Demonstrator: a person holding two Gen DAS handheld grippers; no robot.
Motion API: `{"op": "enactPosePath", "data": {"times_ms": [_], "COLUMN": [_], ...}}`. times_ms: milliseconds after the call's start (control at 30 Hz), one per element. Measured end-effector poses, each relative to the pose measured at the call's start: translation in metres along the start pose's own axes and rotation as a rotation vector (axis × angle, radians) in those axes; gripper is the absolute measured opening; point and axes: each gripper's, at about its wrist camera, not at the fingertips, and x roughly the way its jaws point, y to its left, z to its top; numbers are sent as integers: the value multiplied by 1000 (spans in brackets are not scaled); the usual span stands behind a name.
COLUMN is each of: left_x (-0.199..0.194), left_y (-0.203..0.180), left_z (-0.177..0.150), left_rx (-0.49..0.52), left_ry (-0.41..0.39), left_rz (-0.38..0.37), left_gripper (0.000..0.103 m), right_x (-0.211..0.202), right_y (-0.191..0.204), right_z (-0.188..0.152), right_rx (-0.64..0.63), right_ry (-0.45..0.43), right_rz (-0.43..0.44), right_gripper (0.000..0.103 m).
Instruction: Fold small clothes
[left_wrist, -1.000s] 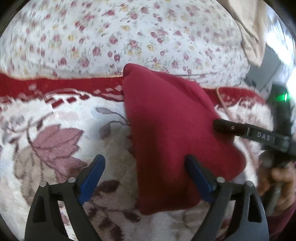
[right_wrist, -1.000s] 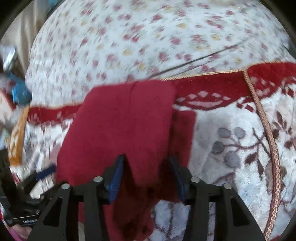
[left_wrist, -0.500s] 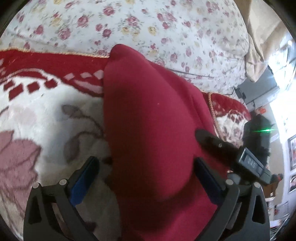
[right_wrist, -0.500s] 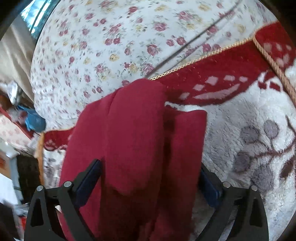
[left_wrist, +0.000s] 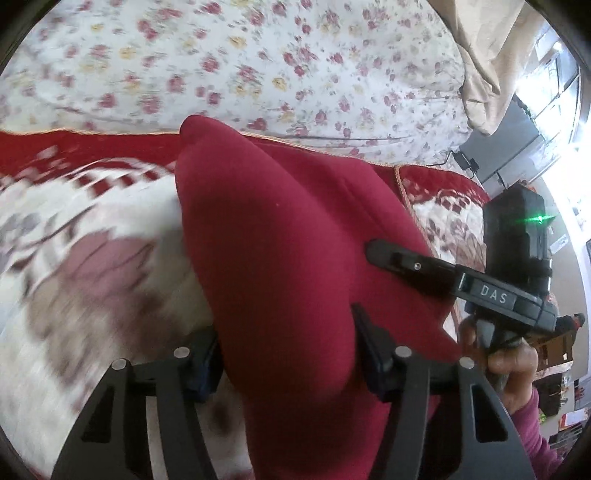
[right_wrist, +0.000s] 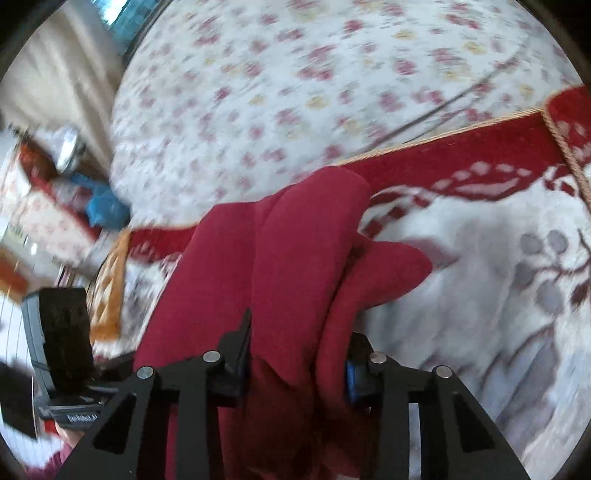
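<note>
- The left wrist view alone shows the right gripper from the side: a black finger marked "DAS" lying against the red garment, a hand in a dark pink sleeve around its handle, a green light on the black block above it.
- The right wrist view alone shows the garment's folded layers splitting into a loose flap toward the right, and the left gripper's body as a dark blurred block low on the left, with clutter and a blue bag behind it.
- Both views share the plush red-and-white blanket under the garment and the floral sheet beyond it.
- Both grippers point forward and down at the garment, side by side.
- The left gripper has just been closing; its blue pads now press a thick bundle of the garment from both sides.
- The right gripper has also just been closing, and its pads clamp folded layers of the same cloth.
- The garment lies on the blanket, its near end bunched up in both grips, its far tip reaching the blanket's red border.
</note>
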Motion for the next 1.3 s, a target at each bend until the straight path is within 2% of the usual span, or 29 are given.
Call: {"op": "enactPosePath", "data": {"times_ms": [67, 167, 233, 300, 400, 500, 567, 667, 833, 933, 1000, 1067, 1200, 1300], "left_x": [-11, -6, -11, -19, -32, -43, -50, -60, -76, -86, -90, -94, -100, -103], "left_y": [14, 34, 41, 38, 32, 28, 27, 26, 24, 17, 12, 10, 6, 4], "left_z": [-19, -48, -59, -63, -63, -62, -64, -65, -69, -69, -70, -70, -70, -71], "left_rx": [-26, -74, -107, -98, -70, -43, -44, -38, -30, -12, -1, 5, 5, 6], "left_ry": [13, 38, -4, -44, -98, -159, -179, -200, -246, -282, -292, -303, -327, -342], "left_rz": [46, 127, 130, 171, 232, 314, 346, 368, 424, 455, 464, 462, 472, 479], "left_gripper": [63, 69, 80, 83, 86, 88, 88, 88, 88, 88, 88, 88, 88, 88], "right_x": [10, 19, 4, -17, -40, -32, -14, 8, 6, -8, -20, -30, -43, -42], "right_y": [13, 27, 40, 59, 89, 108, 110, 91, 91, 95, 99, 104, 109, 111], "right_z": [-16, -36, -40, -43, -52, -72, -88, -101, -107, -107, -109, -108, -104, -103], "right_rx": [-31, -82, -124, -201, -305, -376, -421, -417, -405, -367, -341, -311, -251, -244], "right_ry": [43, 87, 58, 2, -29, 4, 46, 97, 95, 70, 31, -14, -83, -81], "right_rz": [-26, -159, -200, -235, -193, -142, -191, -254, -272, -260, -249, -254, -266, -279], "right_gripper": [55, 64, 64, 64, 64, 62, 55, 48, 48, 53, 69, 79, 89, 89]}}
